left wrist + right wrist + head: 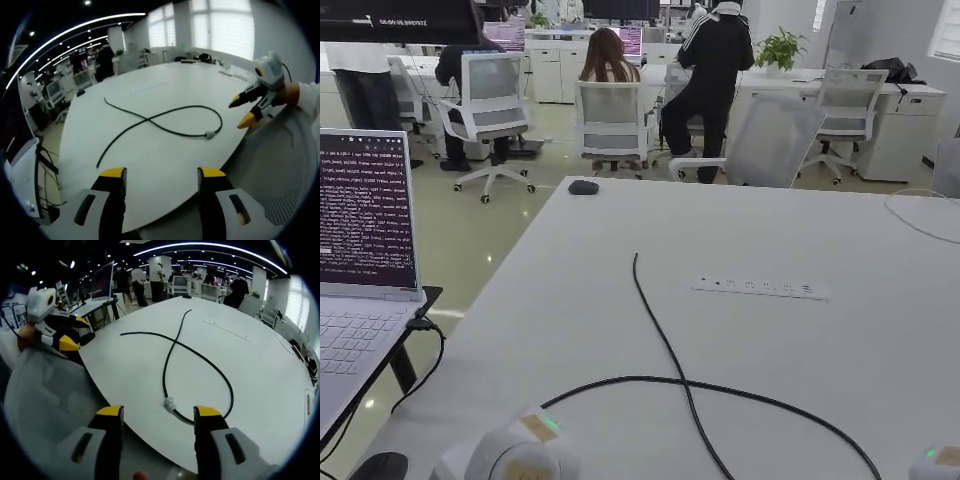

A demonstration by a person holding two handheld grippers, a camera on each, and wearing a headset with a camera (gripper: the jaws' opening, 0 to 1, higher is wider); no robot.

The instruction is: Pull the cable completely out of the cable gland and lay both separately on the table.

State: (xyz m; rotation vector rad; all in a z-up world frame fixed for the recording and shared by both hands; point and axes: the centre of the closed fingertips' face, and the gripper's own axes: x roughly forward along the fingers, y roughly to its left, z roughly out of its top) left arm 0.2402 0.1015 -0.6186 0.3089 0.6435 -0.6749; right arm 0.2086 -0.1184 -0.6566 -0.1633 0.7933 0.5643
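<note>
L claw (162,172), R claw (159,411) open, off cable (176,343)

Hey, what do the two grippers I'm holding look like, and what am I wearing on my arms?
The left gripper and right gripper match: grey bodies, black jaws with yellow tips, and a white rounded housing on top with a green light. A white sleeve shows behind the right one.

black cable (665,345), white table (820,380)
</note>
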